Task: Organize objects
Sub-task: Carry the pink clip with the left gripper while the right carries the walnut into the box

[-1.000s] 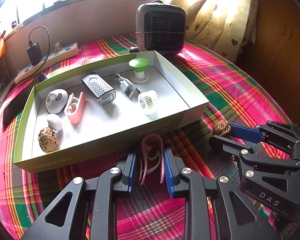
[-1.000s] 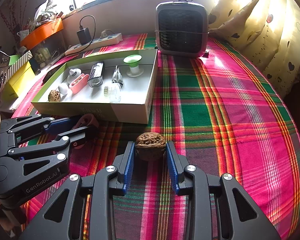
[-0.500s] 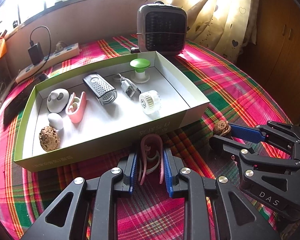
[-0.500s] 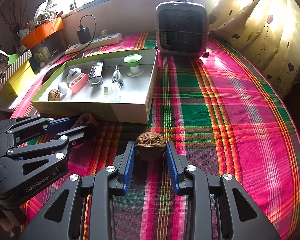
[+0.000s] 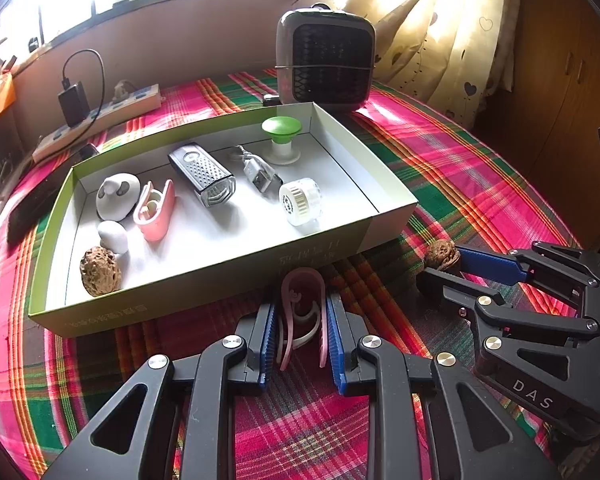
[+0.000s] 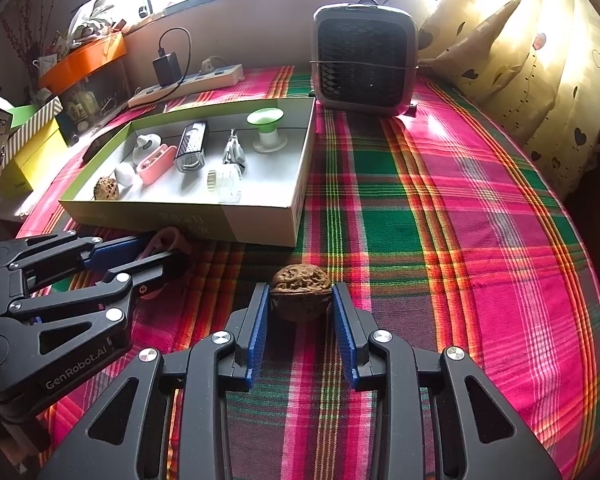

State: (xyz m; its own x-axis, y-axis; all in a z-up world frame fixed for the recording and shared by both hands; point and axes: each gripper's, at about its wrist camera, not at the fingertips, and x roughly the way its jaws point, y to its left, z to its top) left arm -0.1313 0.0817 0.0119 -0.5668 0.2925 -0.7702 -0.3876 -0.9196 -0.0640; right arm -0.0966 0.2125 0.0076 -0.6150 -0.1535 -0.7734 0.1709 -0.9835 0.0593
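Note:
My left gripper point(image 5: 300, 320) is shut on a pink ear-hook clip point(image 5: 302, 312) just in front of the near wall of the green-edged box point(image 5: 204, 280). My right gripper point(image 6: 300, 312) is shut on a brown walnut point(image 6: 300, 292) over the plaid cloth, right of the box; the walnut also shows in the left wrist view point(image 5: 442, 254). The box holds another walnut point(image 5: 99, 271), a white egg-shaped piece point(image 5: 113, 236), a pink case point(image 5: 156, 210), a white earbud case point(image 5: 117, 196), a black bike light point(image 5: 202, 174), a USB plug point(image 5: 258, 174), a green-topped spool point(image 5: 281, 140) and a white round brush head point(image 5: 300, 202).
A grey heater point(image 6: 364, 60) stands behind the box. A power strip with a charger point(image 6: 188, 84) lies at the back left. Yellow and orange boxes point(image 6: 32, 148) sit at the left edge. Curtains point(image 6: 540, 60) hang at the right. The plaid cloth point(image 6: 440, 220) covers the table.
My left gripper has closed a little tighter on the pink clip and edged slightly nearer the box. The right gripper holds the walnut in the same place.

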